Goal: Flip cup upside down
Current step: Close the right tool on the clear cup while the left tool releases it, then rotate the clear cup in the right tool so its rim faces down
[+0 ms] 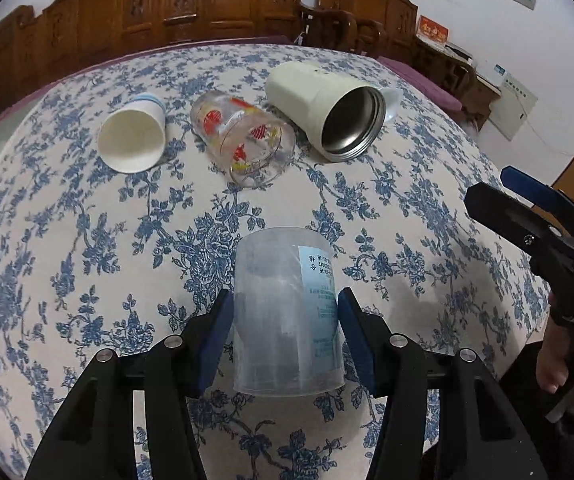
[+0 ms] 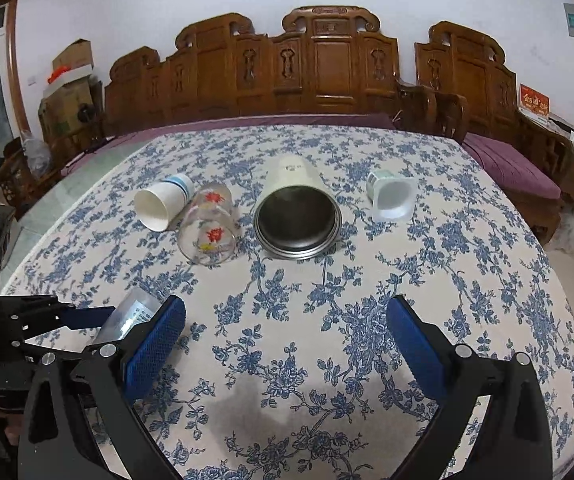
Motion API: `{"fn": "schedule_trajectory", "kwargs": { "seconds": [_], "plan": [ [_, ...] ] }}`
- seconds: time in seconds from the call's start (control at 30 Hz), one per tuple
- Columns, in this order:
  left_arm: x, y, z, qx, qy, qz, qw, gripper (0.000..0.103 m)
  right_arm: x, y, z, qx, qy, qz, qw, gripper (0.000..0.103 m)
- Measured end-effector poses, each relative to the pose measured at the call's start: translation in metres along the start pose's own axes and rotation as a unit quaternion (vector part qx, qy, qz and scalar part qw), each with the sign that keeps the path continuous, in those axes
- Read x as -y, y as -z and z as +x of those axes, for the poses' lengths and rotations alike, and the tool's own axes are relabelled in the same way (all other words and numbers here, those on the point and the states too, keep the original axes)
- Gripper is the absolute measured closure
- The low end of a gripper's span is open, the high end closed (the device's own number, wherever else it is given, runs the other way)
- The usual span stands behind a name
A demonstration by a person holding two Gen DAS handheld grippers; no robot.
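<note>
L gripper (image 1: 285,332) clamps frosted plastic cup (image 1: 287,312) w/ blue pads. R gripper (image 2: 287,344) spread wide, empty, over floral-cloth counter (image 2: 287,360).

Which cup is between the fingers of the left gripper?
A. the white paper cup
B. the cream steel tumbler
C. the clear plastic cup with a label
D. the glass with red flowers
C: the clear plastic cup sits between the left gripper fingers; the others lie further away on the table.
</note>
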State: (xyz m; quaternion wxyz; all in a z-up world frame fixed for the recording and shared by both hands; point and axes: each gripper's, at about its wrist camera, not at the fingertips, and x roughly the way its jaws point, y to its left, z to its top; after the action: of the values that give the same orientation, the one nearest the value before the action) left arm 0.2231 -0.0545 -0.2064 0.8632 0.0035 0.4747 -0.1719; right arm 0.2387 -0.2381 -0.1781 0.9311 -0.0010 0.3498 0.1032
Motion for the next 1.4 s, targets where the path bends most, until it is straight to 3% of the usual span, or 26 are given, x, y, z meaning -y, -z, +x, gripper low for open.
{"fn": "schedule_trajectory", "kwargs": {
  "seconds": [0.07, 0.17, 0.3, 0.4, 0.47, 0.63, 0.8, 1.13, 1.4],
  "plan": [
    [-0.003, 0.0, -0.002, 0.005, 0.007, -0.004, 1.0, 0.051, 0.0, 0.001, 0.004, -0.006, 0.001, 0.004, 1.0, 0.002],
    [-0.009, -0.002, -0.016, 0.025, 0.002, -0.008, 0.9996, 0.039, -0.001, 0.0, 0.007, -0.012, 0.001, 0.009, 1.0, 0.002],
    [-0.021, -0.003, -0.044, 0.065, -0.017, -0.01, 0.9977, 0.033, -0.009, -0.003, 0.005, -0.015, -0.003, 0.005, 1.0, 0.002],
    [-0.033, 0.0, -0.068, 0.105, -0.042, -0.013, 0.9935, 0.021, -0.017, -0.006, 0.002, -0.025, -0.016, 0.003, 1.0, 0.007],
    [-0.042, 0.001, -0.083, 0.137, -0.078, -0.012, 0.9874, 0.008, -0.023, -0.006, 0.003, -0.04, -0.033, 0.008, 0.999, 0.011],
    [-0.063, -0.001, -0.099, 0.168, -0.131, -0.017, 0.9769, 0.008, -0.038, -0.012, 0.013, -0.083, -0.08, 0.036, 0.993, 0.018],
    [-0.085, -0.002, -0.102, 0.174, -0.132, -0.043, 0.9749, 0.008, -0.059, -0.015, 0.037, -0.148, -0.119, 0.071, 0.979, 0.019],
    [-0.105, 0.0, -0.102, 0.176, -0.131, -0.065, 0.9736, 0.008, -0.083, 0.002, 0.088, -0.257, -0.139, 0.115, 0.949, 0.023],
    [-0.105, -0.001, -0.098, 0.172, -0.121, -0.065, 0.9755, 0.008, -0.078, 0.002, 0.109, -0.289, -0.143, 0.152, 0.934, 0.026]
  ]
}}
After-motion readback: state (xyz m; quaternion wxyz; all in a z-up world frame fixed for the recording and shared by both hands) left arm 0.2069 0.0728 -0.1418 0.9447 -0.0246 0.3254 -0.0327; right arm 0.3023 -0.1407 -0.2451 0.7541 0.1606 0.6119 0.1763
